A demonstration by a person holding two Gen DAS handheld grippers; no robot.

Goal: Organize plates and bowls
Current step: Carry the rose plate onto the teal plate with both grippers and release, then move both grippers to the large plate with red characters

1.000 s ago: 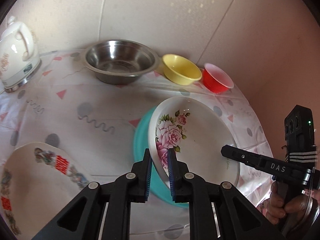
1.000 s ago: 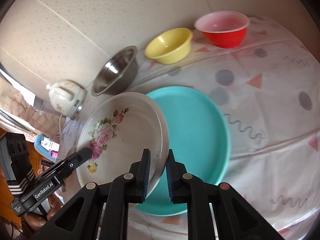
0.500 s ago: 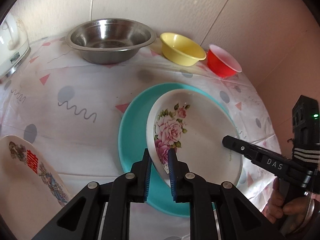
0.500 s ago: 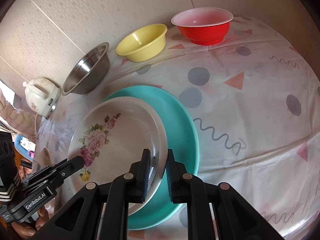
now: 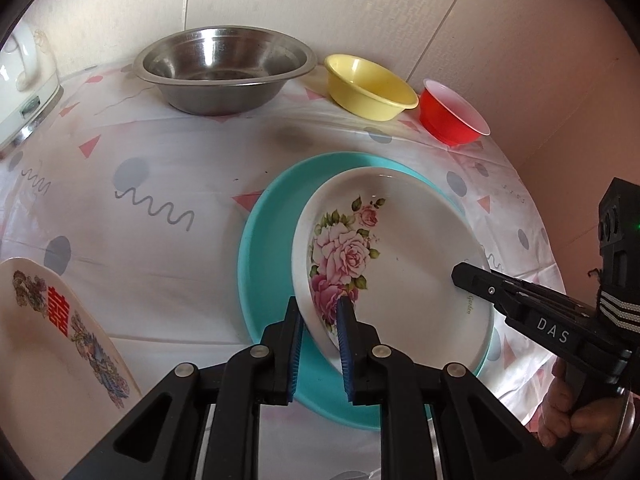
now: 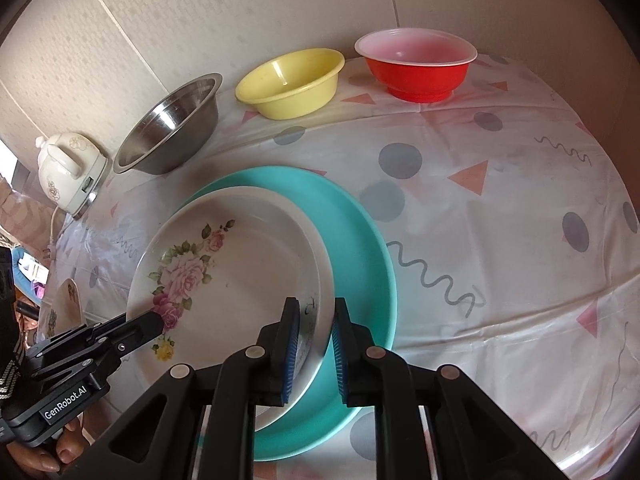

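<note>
Near the middle of both frames, the rose plate lies on the teal plate. Each hand-held gripper pinches its rim: the left hand-held gripper and the right hand-held gripper. Along the upper edge sit the steel bowl, yellow bowl and red bowl.

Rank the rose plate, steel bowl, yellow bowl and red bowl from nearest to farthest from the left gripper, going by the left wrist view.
1. Rose plate: its rim sits between the left gripper fingers.
2. Steel bowl: far side, left.
3. Yellow bowl: far side, centre-right; too close to the steel bowl to call.
4. Red bowl: far right.
</note>
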